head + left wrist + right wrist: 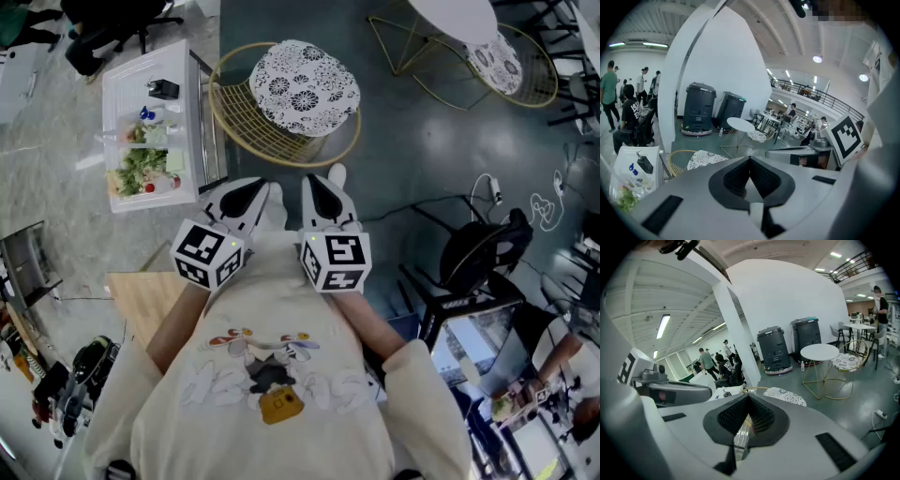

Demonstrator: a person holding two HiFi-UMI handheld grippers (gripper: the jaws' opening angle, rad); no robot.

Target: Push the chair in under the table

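The chair (287, 96) has a gold wire frame and a black-and-white patterned cushion. It stands on the dark floor just right of the white table (124, 86), which carries a salad tray and small items. Both grippers hover side by side on the near side of the chair, apart from it. My left gripper (265, 194) is shut with nothing in it, and so is my right gripper (334, 178). In the left gripper view the chair (704, 160) lies ahead past the closed left gripper (749, 162). The right gripper view shows the cushion (785, 396) beyond the closed right gripper (748, 400).
A second white round table (461, 13) with a matching gold chair (511, 64) stands at the far right. A black office chair (480, 248) and floor cables (542, 208) lie to the right. Dark bins (698, 110) and several people stand in the background.
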